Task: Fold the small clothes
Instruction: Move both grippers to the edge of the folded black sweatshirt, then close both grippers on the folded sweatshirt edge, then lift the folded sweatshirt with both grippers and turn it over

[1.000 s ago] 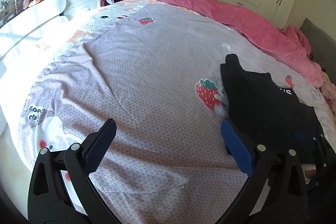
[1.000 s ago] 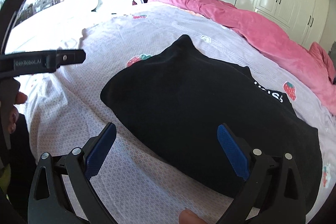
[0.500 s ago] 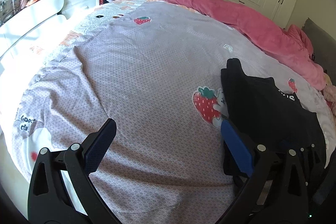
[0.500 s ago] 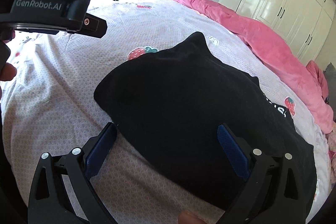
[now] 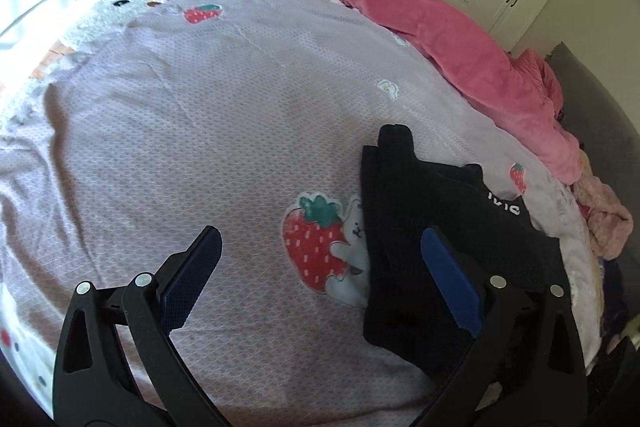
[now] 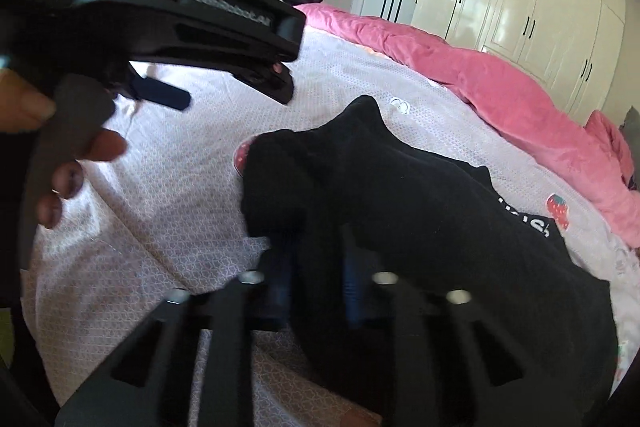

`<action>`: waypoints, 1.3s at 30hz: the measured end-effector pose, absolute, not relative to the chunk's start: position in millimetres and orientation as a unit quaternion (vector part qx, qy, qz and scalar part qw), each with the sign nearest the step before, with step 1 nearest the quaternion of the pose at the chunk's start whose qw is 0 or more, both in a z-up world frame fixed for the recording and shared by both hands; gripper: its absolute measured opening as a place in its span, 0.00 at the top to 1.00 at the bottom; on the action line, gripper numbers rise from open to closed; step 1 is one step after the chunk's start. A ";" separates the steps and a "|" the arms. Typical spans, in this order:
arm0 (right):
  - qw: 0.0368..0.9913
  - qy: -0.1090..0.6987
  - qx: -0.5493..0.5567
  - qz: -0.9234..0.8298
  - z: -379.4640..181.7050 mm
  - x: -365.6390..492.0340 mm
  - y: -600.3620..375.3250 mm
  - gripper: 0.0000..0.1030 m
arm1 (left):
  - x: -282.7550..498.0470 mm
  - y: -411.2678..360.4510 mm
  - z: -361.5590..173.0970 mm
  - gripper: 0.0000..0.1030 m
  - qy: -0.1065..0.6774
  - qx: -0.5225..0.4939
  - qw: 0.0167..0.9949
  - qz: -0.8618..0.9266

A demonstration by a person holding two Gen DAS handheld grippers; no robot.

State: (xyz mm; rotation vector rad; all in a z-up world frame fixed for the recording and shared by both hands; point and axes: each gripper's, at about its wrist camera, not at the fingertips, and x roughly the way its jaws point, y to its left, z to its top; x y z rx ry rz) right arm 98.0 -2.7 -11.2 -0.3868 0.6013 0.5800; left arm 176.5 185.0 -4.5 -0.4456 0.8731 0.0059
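Left wrist view: left gripper (image 5: 320, 267) spread wide, nothing between its pads, over the lilac bedspread (image 5: 200, 147). Black garment (image 5: 440, 227) lies lower right of frame, beside a strawberry print (image 5: 316, 247).

Right wrist view: right gripper (image 6: 316, 291) pressed together, pinching the black garment's near edge at bottom centre. A hand (image 6: 68, 163) grips the left gripper's handle, upper left.

Bare bedsheet (image 5: 192, 131) lies open left of black garment (image 5: 432, 219); pink duvet (image 5: 448, 27) borders behind.
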 end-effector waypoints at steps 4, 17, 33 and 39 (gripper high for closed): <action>0.895 0.284 -0.170 0.298 -5.2 96.3 -12.2 0.93 | 197.0 181.7 -12.8 0.09 0.422 -0.296 0.854 -0.071; 0.902 0.273 -0.099 0.321 12.2 92.2 -46.4 0.93 | 237.5 139.8 -44.5 0.46 0.453 -0.363 0.799 -0.152; 0.940 0.191 -0.018 0.284 55.0 71.5 -145.7 0.93 | 214.2 25.9 64.7 0.81 0.389 -0.234 0.864 -0.216; 0.949 0.201 0.032 0.242 52.8 67.8 -203.6 0.93 | 213.8 -39.1 76.6 0.81 0.400 -0.183 0.867 -0.235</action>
